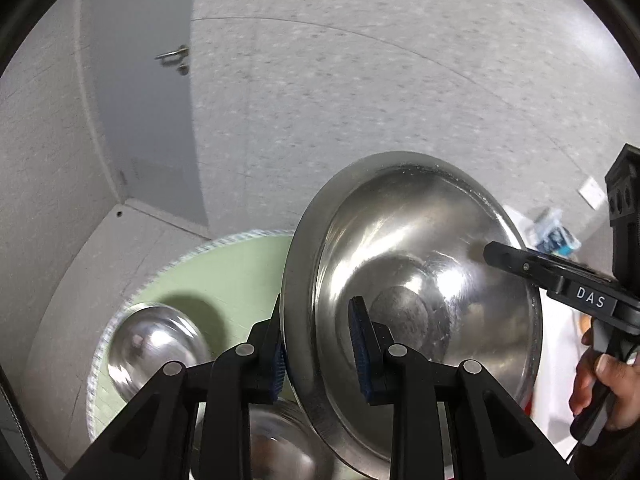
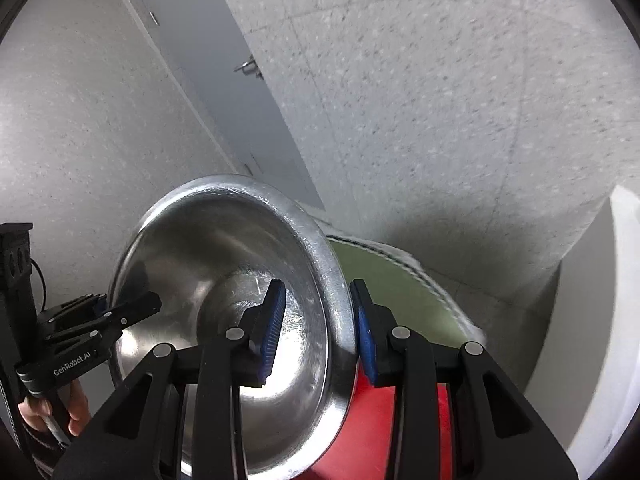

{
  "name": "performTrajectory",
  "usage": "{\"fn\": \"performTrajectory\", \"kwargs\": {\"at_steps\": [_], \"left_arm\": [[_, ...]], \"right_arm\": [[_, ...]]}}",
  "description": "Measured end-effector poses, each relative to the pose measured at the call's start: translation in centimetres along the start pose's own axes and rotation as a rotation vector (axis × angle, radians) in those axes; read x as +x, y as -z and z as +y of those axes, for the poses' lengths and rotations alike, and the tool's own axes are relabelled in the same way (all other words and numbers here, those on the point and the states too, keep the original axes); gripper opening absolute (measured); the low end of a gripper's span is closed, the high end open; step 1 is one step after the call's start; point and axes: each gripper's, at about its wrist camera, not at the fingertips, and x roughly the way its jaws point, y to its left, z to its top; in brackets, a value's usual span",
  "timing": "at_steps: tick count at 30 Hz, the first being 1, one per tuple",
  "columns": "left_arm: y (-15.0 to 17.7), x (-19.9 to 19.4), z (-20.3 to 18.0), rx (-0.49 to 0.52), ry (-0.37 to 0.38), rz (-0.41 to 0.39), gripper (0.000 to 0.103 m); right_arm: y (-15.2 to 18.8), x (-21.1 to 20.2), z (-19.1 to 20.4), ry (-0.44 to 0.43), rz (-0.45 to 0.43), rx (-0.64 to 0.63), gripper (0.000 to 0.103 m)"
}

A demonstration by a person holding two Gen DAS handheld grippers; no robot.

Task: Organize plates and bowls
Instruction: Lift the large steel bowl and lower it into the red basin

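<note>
Steel bowl [image 1: 412,280] is held in the air, tilted, above the green round mat [image 1: 208,276], gripped from both sides. The left gripper [image 1: 320,344] is clamped on the bowl's near rim, one blue pad inside and one outside. The right gripper [image 2: 320,328] is clamped on the opposite rim in the same way, its fingers [image 2: 272,320] pressed against the wall. A second steel bowl [image 1: 156,344] is seen blurred on the mat, and another bowl [image 1: 276,444] lies below the left gripper. A red surface [image 2: 376,428] is visible under the lifted bowl. A hand [image 1: 604,384] is wrapped around the right gripper's handle.
</note>
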Motion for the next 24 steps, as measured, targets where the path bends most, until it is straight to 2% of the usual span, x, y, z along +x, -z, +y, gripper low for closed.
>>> {"fn": "performTrajectory", "kwargs": {"at_steps": [4,12,20,24], "left_arm": [[3.7,-2.9,-2.8,0.029,0.039,0.032,0.023],[9.3,-1.4,-8.1,0.097,0.05,0.122,0.023],[11.3,1.3,-10.0,0.098,0.005,0.181,0.024],[11.0,2.3,-10.5,0.093,-0.004,0.192,0.025]], "right_arm": [[2.5,-3.2,-2.3,0.046,-0.009,0.006,0.034],[8.4,-4.4,-6.6,0.11,0.059,0.038,0.034],[12.1,-3.3,-8.0,0.169,0.119,0.009,0.034],[12.8,-2.4,-8.1,0.198,0.141,-0.014,0.034]]}}
